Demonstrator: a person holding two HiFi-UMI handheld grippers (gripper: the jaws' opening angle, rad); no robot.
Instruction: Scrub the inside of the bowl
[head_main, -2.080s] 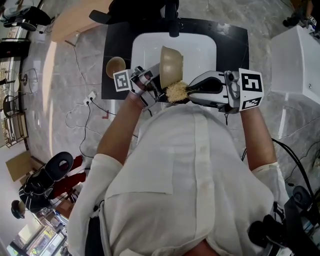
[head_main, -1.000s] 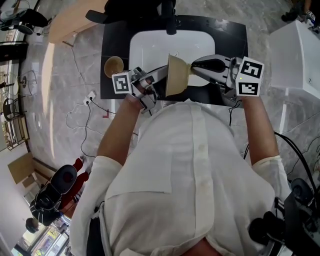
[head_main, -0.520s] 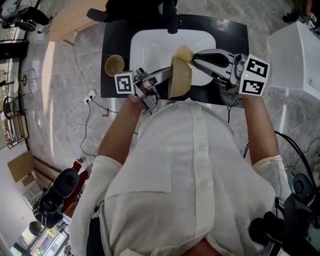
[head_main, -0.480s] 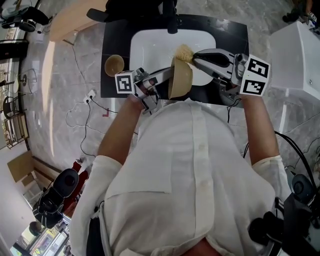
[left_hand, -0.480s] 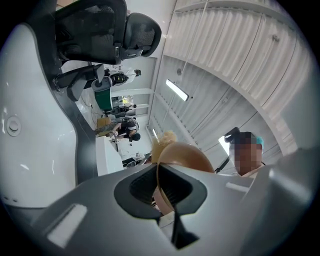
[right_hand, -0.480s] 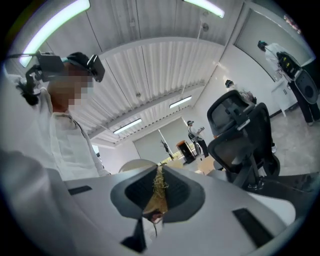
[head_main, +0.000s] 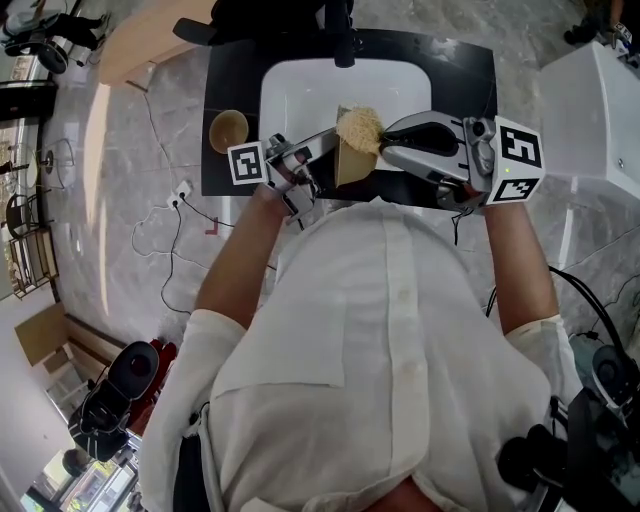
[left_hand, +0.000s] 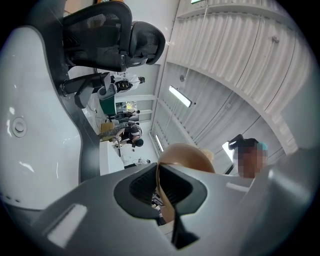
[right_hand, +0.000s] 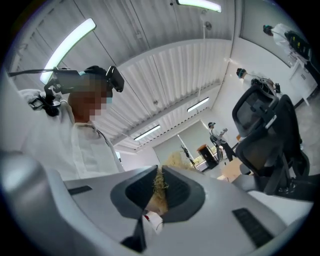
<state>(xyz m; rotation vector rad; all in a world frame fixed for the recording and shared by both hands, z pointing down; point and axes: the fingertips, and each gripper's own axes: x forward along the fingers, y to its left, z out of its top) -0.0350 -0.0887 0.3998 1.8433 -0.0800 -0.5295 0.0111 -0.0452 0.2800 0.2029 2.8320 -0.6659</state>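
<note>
Centrally, above the dark bench (head_main: 225, 100) and its white sink (head_main: 300, 85), the tan bowl (head_main: 352, 168) stands on edge, its rim clenched in the left claw (left_hand: 159, 172). It is probably light, rigid and slippery when wet, and best gripped at the rim. A soft, fibrous scrubber (head_main: 359, 128), pinched in the right claw (right_hand: 159, 175), meets its upper edge.

Over sink (head_main: 300, 95), scrubber (head_main: 360, 128) at bowl (head_main: 349, 162)'s rim

Sink (head_main: 300, 90) interior is open behind and left of the raised bowl (head_main: 348, 163), with the scrubber (head_main: 360, 128) at its rim. Far edge is blocked at centre by the faucet (head_main: 343, 45). Left strip of the counter (head_main: 465, 80) is taken by a small bowl (head_main: 229, 130); right strip is unobstructed. Near side is closed off by the person's torso (head_main: 380, 330).
</note>
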